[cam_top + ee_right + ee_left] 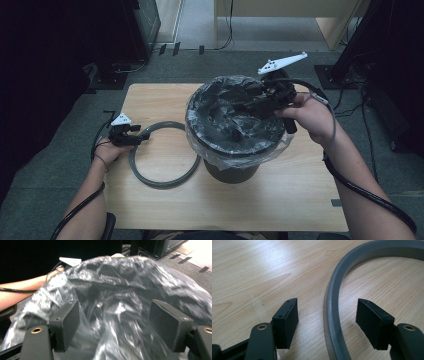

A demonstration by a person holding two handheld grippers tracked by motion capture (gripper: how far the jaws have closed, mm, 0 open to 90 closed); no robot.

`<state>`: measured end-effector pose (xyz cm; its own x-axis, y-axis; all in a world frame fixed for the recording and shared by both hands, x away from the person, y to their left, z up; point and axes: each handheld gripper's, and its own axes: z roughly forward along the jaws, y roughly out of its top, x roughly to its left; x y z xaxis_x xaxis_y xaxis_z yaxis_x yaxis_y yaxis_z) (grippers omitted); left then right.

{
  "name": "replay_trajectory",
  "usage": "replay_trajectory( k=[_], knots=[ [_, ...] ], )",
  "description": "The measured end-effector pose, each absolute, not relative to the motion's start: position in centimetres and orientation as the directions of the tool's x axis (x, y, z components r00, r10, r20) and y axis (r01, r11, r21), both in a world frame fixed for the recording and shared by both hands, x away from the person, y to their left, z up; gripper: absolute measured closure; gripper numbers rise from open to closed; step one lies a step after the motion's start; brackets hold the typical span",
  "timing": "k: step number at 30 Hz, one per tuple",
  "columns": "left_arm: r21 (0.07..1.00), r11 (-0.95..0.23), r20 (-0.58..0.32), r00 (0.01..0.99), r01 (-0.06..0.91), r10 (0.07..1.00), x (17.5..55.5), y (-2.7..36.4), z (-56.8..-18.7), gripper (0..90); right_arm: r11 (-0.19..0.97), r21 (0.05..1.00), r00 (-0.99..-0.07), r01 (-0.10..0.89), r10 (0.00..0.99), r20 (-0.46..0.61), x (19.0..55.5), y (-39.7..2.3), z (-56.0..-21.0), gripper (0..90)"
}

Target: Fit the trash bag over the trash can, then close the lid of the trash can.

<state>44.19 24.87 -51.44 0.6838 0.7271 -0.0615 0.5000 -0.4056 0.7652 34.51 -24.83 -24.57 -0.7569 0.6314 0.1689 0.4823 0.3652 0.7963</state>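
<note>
At a small wooden table (pixel 280 200), I worked on a dark bin (pixel 232 170) lined with a clear plastic bag (pixel 227 120), its edge folded out over the rim. The bin stood at the middle of the table; its grey ring (pixel 150 177) lay flat on the wood just to its left, apart from it.

My right gripper (pixel 252 105) hung over the far right side of the bin's mouth, jaws spread wide and clamped on nothing, with the crumpled bag (pixel 117 307) directly ahead of and below them.

My left gripper (pixel 329 325) rested low at the ring's left edge, jaws apart and straddling the grey band (pixel 334 315), which ran lengthwise between them without either pad touching it. That hand was plainly the nearer to the ring, so the lift onto the bin, to its right, looked to be its job.

No brand, label or writing could be read on bin, bag or ring.
</note>
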Motion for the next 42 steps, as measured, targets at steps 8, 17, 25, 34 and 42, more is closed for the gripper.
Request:
replay_trajectory(
  k=[8, 17, 25, 34, 42],
  knots=[
    [0.756, -0.432, -0.017, 0.675, 0.492, 0.738, 44.4, 24.6, -51.5, 38.5, 0.334, 0.796, -0.719, 0.505, 0.672, 0.174, 32.4, -28.7, -25.4, 24.8],
    [0.763, -0.431, -0.008, 0.674, 0.482, 0.739, 44.0, 24.3, -51.5, 56.8, 0.314, 0.805, -0.693, 0.503, 0.703, 0.159, 30.8, -31.9, -25.5, 24.8],
    [0.766, -0.418, -0.013, 0.661, 0.489, 0.751, 43.8, 24.5, -51.5, 76.2, 0.270, 0.809, -0.642, 0.522, 0.748, 0.165, 29.4, -34.8, -26.8, 24.7],
    [0.756, -0.409, -0.030, 0.651, 0.511, 0.759, 43.9, 24.5, -51.3, 77.5, 0.226, 0.818, -0.599, 0.529, 0.782, 0.172, 28.3, -37.3, -27.8, 23.6],
    [0.732, -0.385, -0.077, 0.629, 0.563, 0.773, 44.0, 24.9, -50.9, 78.7, 0.230, 0.794, -0.551, 0.562, 0.821, 0.152, 28.3, -38.6, -30.7, 23.6]
  ],
)
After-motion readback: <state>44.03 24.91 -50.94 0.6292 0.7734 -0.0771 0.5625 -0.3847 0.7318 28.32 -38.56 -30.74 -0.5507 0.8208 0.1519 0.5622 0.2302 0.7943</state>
